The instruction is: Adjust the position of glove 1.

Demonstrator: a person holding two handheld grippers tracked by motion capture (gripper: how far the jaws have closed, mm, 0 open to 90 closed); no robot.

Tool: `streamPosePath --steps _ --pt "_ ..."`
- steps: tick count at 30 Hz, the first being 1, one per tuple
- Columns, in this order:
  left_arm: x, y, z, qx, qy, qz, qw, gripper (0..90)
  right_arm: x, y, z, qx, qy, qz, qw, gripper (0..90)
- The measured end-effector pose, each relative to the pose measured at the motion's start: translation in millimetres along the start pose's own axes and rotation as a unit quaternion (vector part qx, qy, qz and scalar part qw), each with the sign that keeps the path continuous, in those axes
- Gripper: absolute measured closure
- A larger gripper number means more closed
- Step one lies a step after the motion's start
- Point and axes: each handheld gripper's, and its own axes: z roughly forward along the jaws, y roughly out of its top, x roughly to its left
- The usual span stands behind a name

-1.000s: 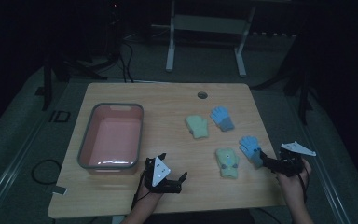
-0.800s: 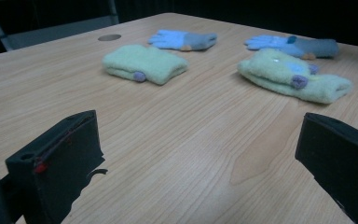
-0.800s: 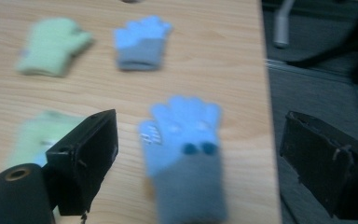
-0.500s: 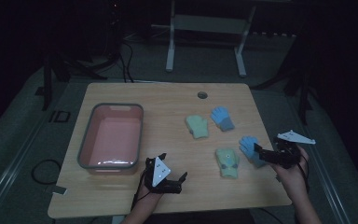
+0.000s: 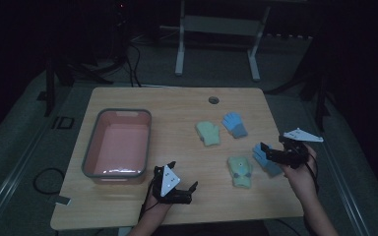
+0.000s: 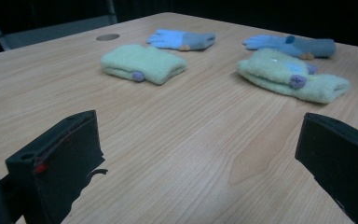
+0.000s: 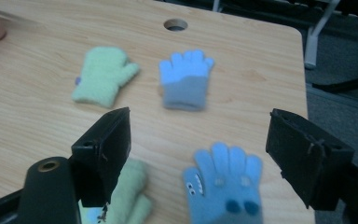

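Observation:
Four small gloves lie on the wooden table (image 5: 177,105). A green mitten (image 5: 208,132) (image 6: 142,63) (image 7: 103,80) and a blue-and-grey glove (image 5: 235,124) (image 6: 182,39) (image 7: 185,79) sit farther back. Nearer lie a second green mitten (image 5: 239,171) (image 6: 291,77) (image 7: 121,196) and a blue glove with eyes (image 5: 265,161) (image 6: 293,45) (image 7: 226,186). My right gripper (image 5: 267,153) (image 7: 200,121) hovers open just above the blue glove's fingers, one jaw on each side. My left gripper (image 5: 183,175) (image 6: 198,126) rests open on the table near the front edge, with nothing between its jaws.
A pink tub (image 5: 93,147) with a grey rim stands on the left half of the table, just behind the left gripper. A round cable hole (image 5: 213,100) sits near the far edge. Bare wood lies between the left gripper and the gloves.
My right gripper has moved away from the person and slightly left, over the near blue glove. The left gripper and all gloves stay where they were.

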Motion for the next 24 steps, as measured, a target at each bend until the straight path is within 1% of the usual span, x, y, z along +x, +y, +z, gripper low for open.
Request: streamPosePath --steps 5,8,12,19,24 --pt "0.2 0.0 0.0 0.000 0.000 0.000 1.0000 0.5 6.6 10.7 8.7 0.000 0.002 -0.008 1.0000 23.0" --pt "-0.4 0.0 0.1 0.000 0.000 0.001 1.0000 0.5 10.1 16.8 14.5 0.000 0.007 -0.011 0.9999 23.5" --pt "-0.5 0.1 0.3 0.000 0.000 0.002 1.0000 0.5 15.4 24.1 22.7 0.005 0.015 -0.020 0.9997 23.5" --pt "-0.5 0.0 0.1 0.000 -0.002 0.003 1.0000 0.5 23.3 31.5 37.0 0.014 0.029 -0.026 0.9991 24.0" --pt "-0.6 0.0 0.0 0.000 -0.003 0.005 1.0000 0.5 30.6 35.3 45.1 0.015 0.039 -0.039 0.9984 25.8"
